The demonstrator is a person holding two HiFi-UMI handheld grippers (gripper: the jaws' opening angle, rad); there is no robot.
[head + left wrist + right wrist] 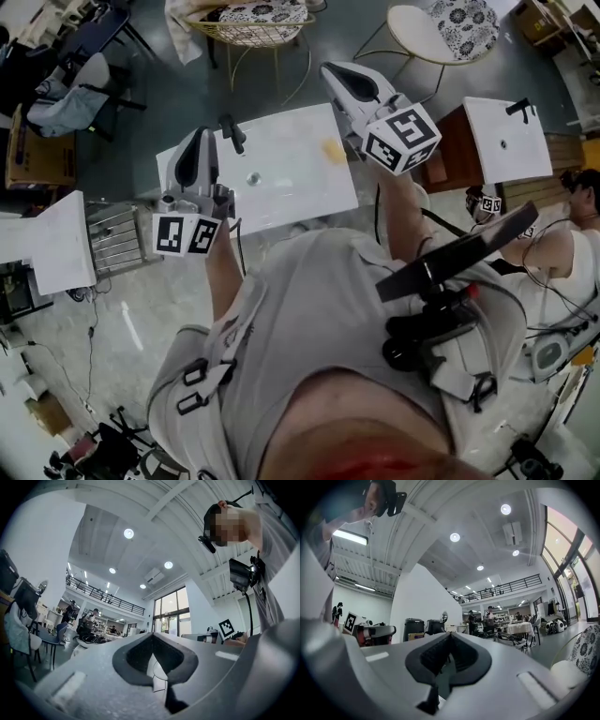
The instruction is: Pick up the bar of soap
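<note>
Soap [333,150] lies on the white surface [281,192] near its right edge, nothing touching it. Right gripper [330,70] is held close by in the head view, jaws clenched and empty. Left gripper [202,133] is over the surface's left end, jaws also closed on nothing.

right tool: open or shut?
Shut. The right tool has its jaws together at the tips, nothing between them; the soap lies on the table.
</note>
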